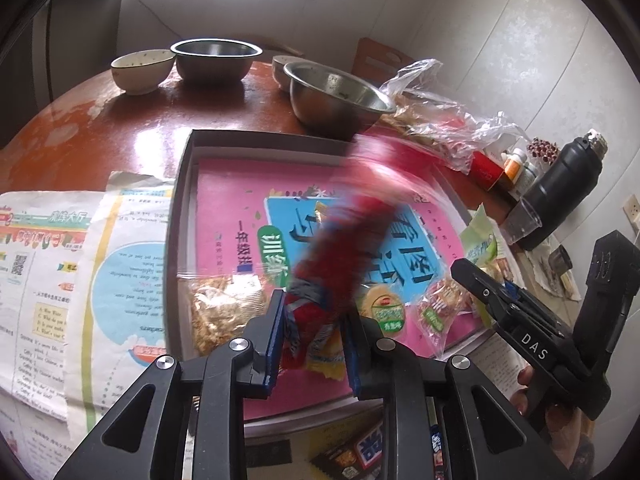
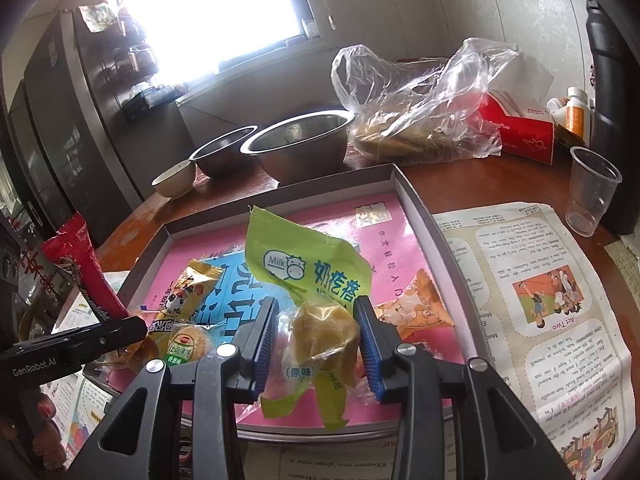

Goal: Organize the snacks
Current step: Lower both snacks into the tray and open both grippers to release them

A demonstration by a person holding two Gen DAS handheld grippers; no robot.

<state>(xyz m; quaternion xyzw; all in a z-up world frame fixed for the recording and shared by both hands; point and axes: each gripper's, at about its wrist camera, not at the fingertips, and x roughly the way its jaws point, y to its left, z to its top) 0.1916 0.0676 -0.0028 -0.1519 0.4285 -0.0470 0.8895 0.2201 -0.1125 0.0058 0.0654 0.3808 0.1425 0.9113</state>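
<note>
L gripper [image 1: 312, 344] jaws pinch the red snack packet [image 1: 344, 240], blurred, sticking up over the box w/ pink liner [image 1: 224, 184]. R gripper [image 2: 316, 344] jaws clamp the green milk snack bag [image 2: 304, 268], also above the box. Loose snacks lie inside; steel bowls [image 2: 296, 140] stand behind it.

We see a red snack packet [image 1: 352, 248], a lime-green milk-candy packet [image 2: 308, 264] with a cow logo, a pink-lined tray [image 2: 416, 200] and a reddish-brown table [image 1: 120, 128].
</note>
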